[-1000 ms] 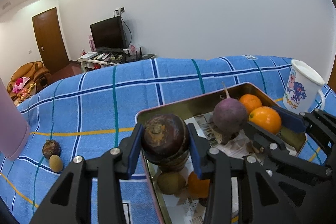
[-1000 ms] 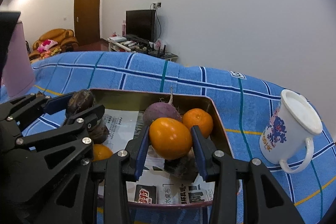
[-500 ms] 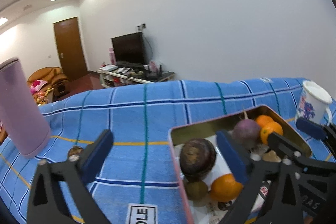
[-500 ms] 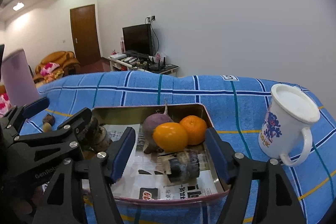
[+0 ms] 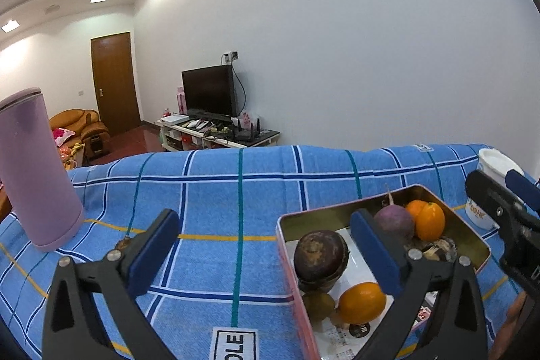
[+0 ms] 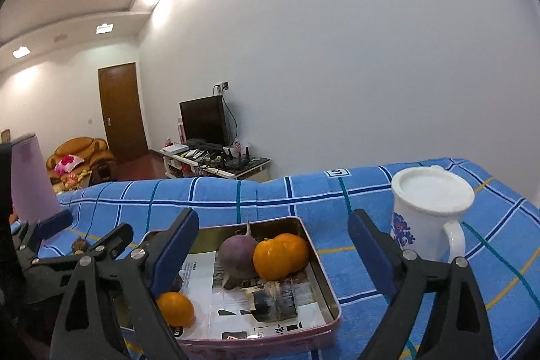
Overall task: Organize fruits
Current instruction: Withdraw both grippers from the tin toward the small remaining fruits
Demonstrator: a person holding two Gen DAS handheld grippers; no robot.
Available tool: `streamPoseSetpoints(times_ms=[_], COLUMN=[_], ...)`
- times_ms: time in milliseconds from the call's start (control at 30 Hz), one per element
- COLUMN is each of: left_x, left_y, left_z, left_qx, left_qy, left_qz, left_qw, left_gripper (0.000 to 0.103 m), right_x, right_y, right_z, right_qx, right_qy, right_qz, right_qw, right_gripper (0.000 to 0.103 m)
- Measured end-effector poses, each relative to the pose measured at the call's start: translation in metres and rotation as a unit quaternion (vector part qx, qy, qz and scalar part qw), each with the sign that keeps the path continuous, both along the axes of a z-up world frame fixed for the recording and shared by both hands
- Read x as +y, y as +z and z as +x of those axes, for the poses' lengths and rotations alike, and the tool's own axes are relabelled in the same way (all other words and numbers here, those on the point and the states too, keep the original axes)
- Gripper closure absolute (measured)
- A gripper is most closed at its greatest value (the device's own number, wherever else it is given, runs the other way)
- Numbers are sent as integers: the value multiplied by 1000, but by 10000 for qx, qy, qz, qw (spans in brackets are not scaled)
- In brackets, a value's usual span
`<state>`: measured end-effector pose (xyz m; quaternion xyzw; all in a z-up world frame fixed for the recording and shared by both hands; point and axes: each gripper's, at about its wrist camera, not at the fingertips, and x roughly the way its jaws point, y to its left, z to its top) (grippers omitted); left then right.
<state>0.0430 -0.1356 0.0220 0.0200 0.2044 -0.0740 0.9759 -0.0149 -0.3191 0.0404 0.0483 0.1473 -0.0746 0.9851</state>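
Note:
A metal tray [image 5: 470,233] [image 6: 325,282] lined with newspaper sits on the blue checked cloth. It holds a dark brown mangosteen [image 5: 320,253], a purple beet [image 5: 393,221] [image 6: 238,255], oranges [image 5: 428,220] [image 6: 276,257], another orange [image 5: 361,302] [image 6: 175,309] and a small brown fruit [image 5: 319,304]. My left gripper [image 5: 261,253] is open and empty, raised above the tray's left edge. My right gripper [image 6: 273,253] is open and empty, raised over the tray. A small dark fruit [image 6: 80,246] lies on the cloth left of the tray.
A tall pink tumbler [image 5: 35,169] [image 6: 30,181] stands at the left on the cloth. A white lidded mug [image 6: 430,211] [image 5: 492,191] stands right of the tray. A TV stand, door and sofa are far behind.
Both grippers opened, releasing the mangosteen and the orange into the tray, then pulled back and up. The left gripper also shifted left.

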Motion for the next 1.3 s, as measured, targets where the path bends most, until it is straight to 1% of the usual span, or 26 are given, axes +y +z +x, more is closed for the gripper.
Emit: streamPoseSetpoints(times_ms=[133, 200, 333, 367, 533, 633, 767, 967, 1033, 1200, 1300], left_x=[2, 2, 3, 3, 10, 14, 18, 29, 33, 46, 55], left_y=[0, -1, -3, -4, -4, -4, -5, -6, -7, -8, -9], left_z=[-5, -7, -13, -14, -21, -28, -33, -39, -40, -41, -41], left_qx=[-111, -198, -329, -328, -326, -343, -294, -180, -128, -139, -178], left_qy=[96, 158, 216, 236, 252, 216, 139, 14, -18, 73, 115], left_qz=[49, 145, 294, 339, 326, 356, 345, 283, 297, 510, 595], left_qw=[9999, 9996, 9988, 9986, 9986, 9985, 9989, 9994, 9995, 9986, 9980], left_gripper=[0, 0, 0, 0, 0, 0, 0, 0, 0, 0, 0], right_x=[-2, -2, 0, 1, 5, 5, 5, 10, 11, 19, 29], right_y=[3, 4, 1, 1, 0, 0, -1, -5, -6, -8, -9], right_z=[-5, -11, -15, -16, -18, -21, -26, -23, -26, -26, -23], right_qx=[-152, -283, -316, -329, -369, -363, -396, -126, -109, 69, 145], right_qy=[-199, -259, -283, -287, -323, -474, -595, -678, -738, -809, -819], right_qz=[49, 2, -168, -195, -194, -195, 18, 83, 110, 210, 171], right_qw=[9997, 9993, 9990, 9989, 9986, 9980, 9974, 9976, 9972, 9965, 9964], right_gripper=[12, 11, 10, 10, 10, 10, 10, 10, 10, 10, 10])
